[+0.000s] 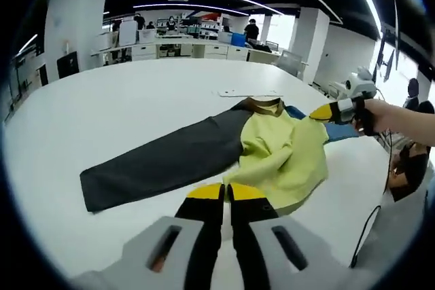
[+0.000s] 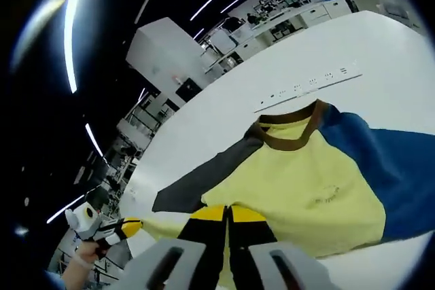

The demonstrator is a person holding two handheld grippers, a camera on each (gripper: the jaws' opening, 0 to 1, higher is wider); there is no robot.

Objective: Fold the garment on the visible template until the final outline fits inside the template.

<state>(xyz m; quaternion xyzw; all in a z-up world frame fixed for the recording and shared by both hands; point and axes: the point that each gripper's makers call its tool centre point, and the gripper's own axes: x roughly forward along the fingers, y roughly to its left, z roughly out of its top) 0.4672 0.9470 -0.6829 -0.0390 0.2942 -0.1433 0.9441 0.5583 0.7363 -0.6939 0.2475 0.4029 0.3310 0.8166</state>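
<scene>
Two pairs of yellow-tipped black fingers frame what I see, one pair rising at the bottom of each view. In the left gripper view my left gripper [image 1: 226, 191] has its fingers pressed together side by side, with the tips at the near hem of the yellow long-sleeved shirt with a brown collar, one dark grey sleeve and one blue sleeve [image 1: 285, 154]; I cannot tell whether any cloth is pinched between them. In the right gripper view my right gripper [image 2: 228, 213] shows the same clenched pair of fingers, tips lying over the lower yellow edge of the shirt [image 2: 299, 181], and again I cannot tell if fabric is caught.

The shirt lies flat on the large white bench [image 1: 136, 106]. From the left gripper view the dark grey sleeve stretches out to the left across the bench, the yellow body sits just beyond my fingers, and the brown collar is at the far end. A little blue shows past the yellow body, where the right gripper [image 1: 325, 111] enters from the right, held in a hand [image 1: 380, 115].

In the right gripper view the left gripper [image 2: 132, 223] appears low on the left, held in a hand [image 2: 80, 257].

Beyond the collar a thin white strip with small dark marks [image 2: 309, 88] lies on the bench. Farther off stand office desks [image 1: 170, 47] and white pillars [image 1: 71, 18] under long ceiling lights.
</scene>
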